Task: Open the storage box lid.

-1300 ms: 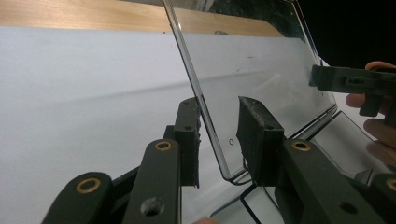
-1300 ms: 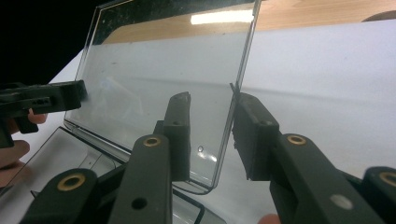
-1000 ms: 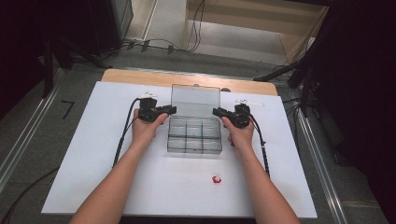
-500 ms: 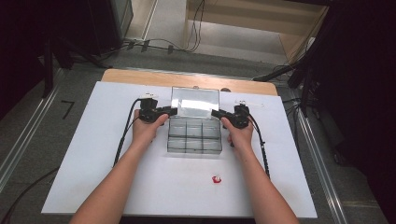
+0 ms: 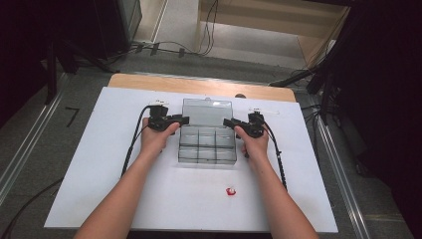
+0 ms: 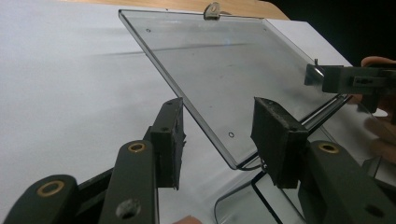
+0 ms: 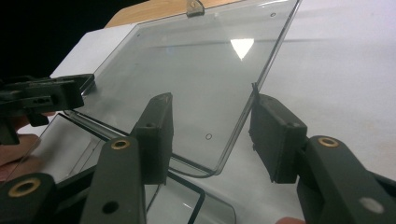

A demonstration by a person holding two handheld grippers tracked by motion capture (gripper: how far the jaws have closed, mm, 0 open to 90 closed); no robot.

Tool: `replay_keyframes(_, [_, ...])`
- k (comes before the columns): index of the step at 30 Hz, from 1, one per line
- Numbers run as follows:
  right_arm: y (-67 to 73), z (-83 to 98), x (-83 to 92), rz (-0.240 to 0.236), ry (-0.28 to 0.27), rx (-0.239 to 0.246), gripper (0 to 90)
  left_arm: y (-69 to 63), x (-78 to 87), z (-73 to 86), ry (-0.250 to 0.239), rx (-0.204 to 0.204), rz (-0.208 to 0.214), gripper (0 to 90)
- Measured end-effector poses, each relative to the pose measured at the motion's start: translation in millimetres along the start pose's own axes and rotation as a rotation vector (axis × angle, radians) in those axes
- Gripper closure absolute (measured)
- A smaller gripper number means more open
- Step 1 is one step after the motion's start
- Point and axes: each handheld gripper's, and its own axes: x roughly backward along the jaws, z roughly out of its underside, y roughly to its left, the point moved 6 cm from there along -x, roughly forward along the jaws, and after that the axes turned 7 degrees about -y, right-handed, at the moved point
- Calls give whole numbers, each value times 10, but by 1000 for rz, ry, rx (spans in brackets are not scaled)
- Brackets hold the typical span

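A clear plastic compartment box (image 5: 206, 147) lies on the white board, its lid (image 5: 207, 112) swung open toward the far side. My left gripper (image 5: 185, 119) is at the lid's left edge and my right gripper (image 5: 227, 122) at its right edge. In the left gripper view the lid's near corner (image 6: 219, 93) stands between the left gripper's (image 6: 219, 140) jaws, whose pads are off it. In the right gripper view the lid (image 7: 187, 84) likewise passes between the right gripper's (image 7: 215, 137) spread jaws. Both pairs of jaws have just been opening.
A small red and white piece (image 5: 230, 191) lies on the white board (image 5: 99, 164) in front of the box. A wooden tabletop strip (image 5: 199, 85) runs behind the board. Cables trail from both grippers along the person's forearms. Floor and metal rails flank the table.
Both hands have kept their place at the lid's sides. The lid's far edge sits slightly lower than a second ago.
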Motion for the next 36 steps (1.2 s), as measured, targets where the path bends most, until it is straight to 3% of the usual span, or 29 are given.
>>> replay_keyframes(5, [-3, 14, -18, 5, 12, -21, 421, 0, -11, 11, 5, 0, -5, 522])
replay_keyframes(11, [-23, 10, -6, 25, 17, 1, 422, -12, -10, 5, 1, -18, -15, 499])
replay_keyframes(15, [-30, -11, 27, 48, 11, 30, 349, -18, 31, -30, -10, -28, -33, 431])
replay_keyframes(17, [-30, -20, 55, 52, 15, 43, 311, -34, 62, -42, -6, -9, -23, 400])
replay_keyframes(22, [37, -58, 141, 51, 12, 103, 196, -113, 123, -41, 16, -47, -12, 229])
replay_keyframes(26, [143, -78, 229, 28, -3, 155, 125, -203, 203, -34, 3, -66, 17, 114])
replay_keyframes(29, [201, -57, 285, 12, -1, 180, 76, -274, 269, -2, -5, -104, 31, 34])
replay_keyframes(32, [240, -20, 344, 4, 5, 210, 1, -324, 341, 18, -19, -122, 37, 21])
replay_keyframes(36, [270, 1, 450, -5, -22, 222, 0, -389, 456, 33, -46, -132, 67, 0])
